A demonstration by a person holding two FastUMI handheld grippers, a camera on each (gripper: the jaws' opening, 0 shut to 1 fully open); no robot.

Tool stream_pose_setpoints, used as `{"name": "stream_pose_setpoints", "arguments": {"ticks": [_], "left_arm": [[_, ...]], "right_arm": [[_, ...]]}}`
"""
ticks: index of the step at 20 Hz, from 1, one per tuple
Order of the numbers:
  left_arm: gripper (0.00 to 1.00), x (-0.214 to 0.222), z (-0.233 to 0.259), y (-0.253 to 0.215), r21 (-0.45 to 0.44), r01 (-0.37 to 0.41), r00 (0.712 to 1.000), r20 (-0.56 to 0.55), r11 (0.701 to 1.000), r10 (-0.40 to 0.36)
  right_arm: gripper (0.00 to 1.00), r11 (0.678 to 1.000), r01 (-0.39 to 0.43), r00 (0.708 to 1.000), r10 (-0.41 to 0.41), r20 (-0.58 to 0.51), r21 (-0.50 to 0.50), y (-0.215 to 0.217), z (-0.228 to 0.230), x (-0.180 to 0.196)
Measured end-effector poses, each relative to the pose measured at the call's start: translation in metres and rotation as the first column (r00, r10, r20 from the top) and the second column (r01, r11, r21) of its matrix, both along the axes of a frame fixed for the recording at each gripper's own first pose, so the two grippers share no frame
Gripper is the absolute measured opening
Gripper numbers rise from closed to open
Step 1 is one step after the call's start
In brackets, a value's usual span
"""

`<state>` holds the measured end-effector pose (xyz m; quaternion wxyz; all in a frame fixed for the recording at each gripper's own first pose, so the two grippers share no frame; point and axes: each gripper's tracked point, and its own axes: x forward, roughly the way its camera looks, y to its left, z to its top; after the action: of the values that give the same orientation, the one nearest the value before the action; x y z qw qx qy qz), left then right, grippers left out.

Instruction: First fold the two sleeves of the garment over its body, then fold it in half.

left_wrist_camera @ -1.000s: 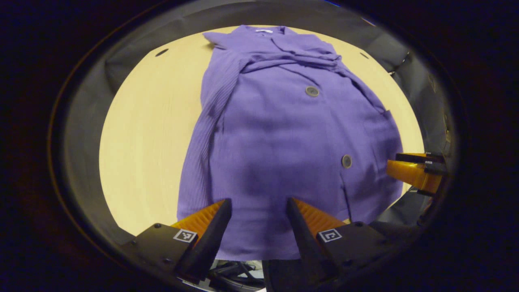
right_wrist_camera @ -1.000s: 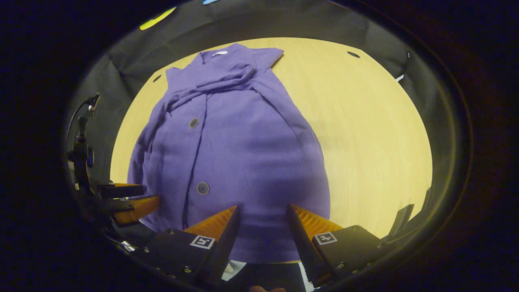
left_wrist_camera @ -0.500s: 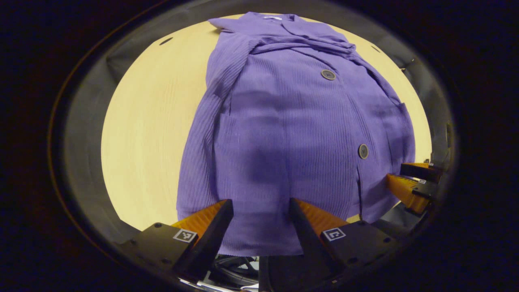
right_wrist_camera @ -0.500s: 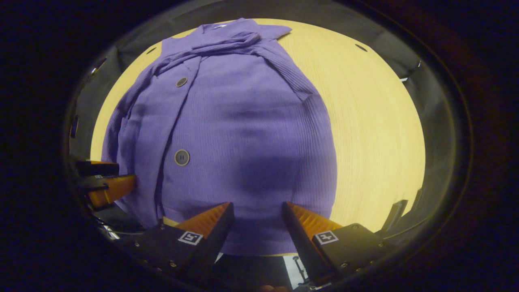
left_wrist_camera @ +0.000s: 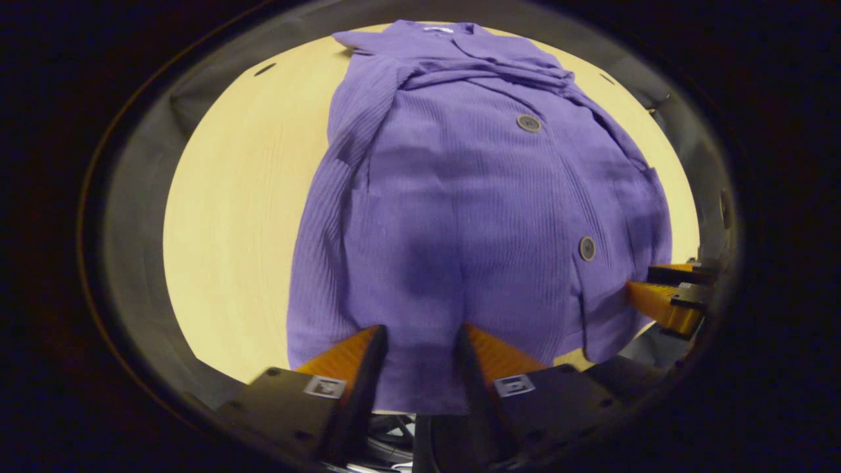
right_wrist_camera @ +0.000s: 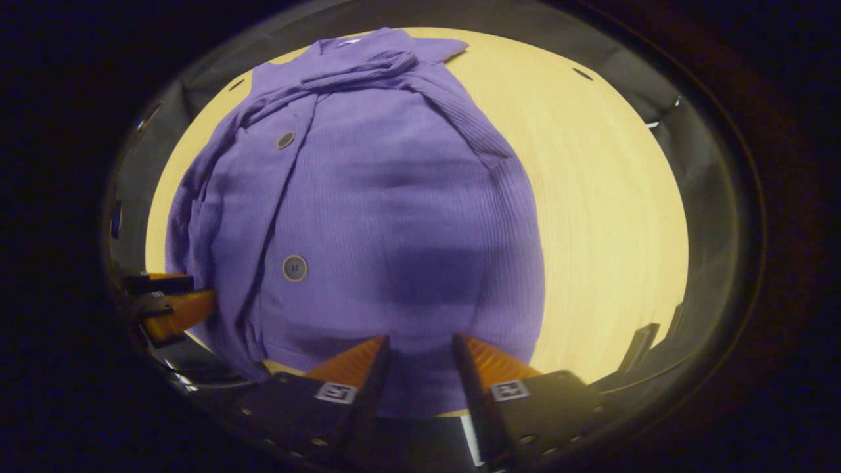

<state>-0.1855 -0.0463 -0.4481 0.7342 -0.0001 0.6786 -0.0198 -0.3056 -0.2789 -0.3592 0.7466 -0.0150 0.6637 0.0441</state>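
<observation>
The left gripper (left_wrist_camera: 419, 341) stands at the near hem of the purple garment (left_wrist_camera: 473, 197), its two fingers a narrow gap apart with the hem cloth lying between them; whether they actually press the cloth I cannot tell. The right gripper (right_wrist_camera: 418, 351) sits the same way at the hem further along, fingers close together over the fabric, and again the pinch itself cannot be made out. Seen from the left gripper view, the right gripper (left_wrist_camera: 663, 295) pokes in beside the garment's far hem corner; seen from the right gripper view, the left gripper (right_wrist_camera: 167, 303) lies just beside the opposite corner. The garment (right_wrist_camera: 374, 197) lies flat and buttoned, both sleeves (left_wrist_camera: 486, 69) crossed over its chest just below the collar, its length running away from the grippers. It rests on a pale wooden table (left_wrist_camera: 243, 197), with bare tabletop (right_wrist_camera: 604, 197) beside it and dark cloth walls (left_wrist_camera: 138, 197) round the table's edge. Compared with half a second ago, both pairs of fingers have drawn closer together, while the garment has hardly shifted.
</observation>
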Motion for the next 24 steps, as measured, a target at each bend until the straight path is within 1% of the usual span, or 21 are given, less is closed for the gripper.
{"name": "stream_pose_setpoints", "arguments": {"ticks": [1, 2, 3, 4, 5, 7, 11, 12, 15, 20, 24], "left_arm": [[0.41, 0.001, -0.001, -0.002, -0.004, -0.029, 0.999, 0.015, 1.000, 0.029], [0.25, 0.000, -0.002, -0.004, 0.001, -0.032, 0.999, 0.013, 0.999, 0.032], [0.21, 0.001, 0.002, -0.003, 0.002, -0.016, 1.000, 0.026, 1.000, 0.016], [0.22, -0.001, 0.001, -0.004, 0.017, -0.022, 0.999, 0.039, 1.000, 0.022], [0.06, 0.000, 0.000, -0.005, 0.033, -0.017, 0.998, 0.060, 0.999, 0.015], [0.06, 0.000, 0.001, -0.004, 0.053, 0.005, 0.997, 0.075, 0.999, -0.009], [0.07, 0.016, 0.004, -0.001, 0.013, -0.034, 0.992, 0.119, 0.999, 0.032], [0.06, 0.025, 0.008, 0.000, 0.013, -0.035, 0.990, 0.137, 0.999, 0.033], [0.07, 0.065, 0.026, 0.004, 0.008, -0.040, 0.979, 0.202, 0.999, 0.038], [0.07, 0.125, 0.047, 0.008, 0.004, -0.041, 0.956, 0.291, 0.999, 0.038], [0.07, 0.175, 0.060, 0.006, -0.023, -0.085, 0.934, 0.348, 0.996, 0.087]], "right_arm": [[0.43, 0.999, 0.024, 1.000, -0.024, 0.003, 0.025, 0.004, -0.002, 0.001], [0.27, 0.999, 0.035, 0.999, -0.034, -0.009, 0.029, 0.004, -0.002, 0.000], [0.10, 0.999, 0.024, 1.000, -0.023, -0.016, 0.030, 0.005, -0.003, 0.000], [0.10, 0.999, 0.026, 1.000, -0.026, 0.005, 0.043, 0.007, 0.001, 0.004], [0.01, 0.999, 0.022, 1.000, -0.022, -0.002, 0.042, 0.006, -0.005, 0.004], [0.01, 0.998, 0.030, 1.000, -0.030, 0.001, 0.052, 0.008, -0.001, 0.004], [0.01, 0.993, 0.063, 0.997, -0.067, 0.044, 0.098, 0.017, 0.013, 0.022], [0.01, 0.992, 0.063, 0.996, -0.070, 0.061, 0.108, 0.020, 0.019, 0.032], [0.01, 0.988, 0.059, 0.990, -0.077, 0.121, 0.144, 0.033, 0.034, 0.062], [0.01, 0.981, 0.048, 0.972, -0.089, 0.218, 0.187, 0.051, 0.060, 0.127], [0.01, 0.977, 0.055, 0.953, -0.114, 0.282, 0.207, 0.058, 0.072, 0.179]]}}
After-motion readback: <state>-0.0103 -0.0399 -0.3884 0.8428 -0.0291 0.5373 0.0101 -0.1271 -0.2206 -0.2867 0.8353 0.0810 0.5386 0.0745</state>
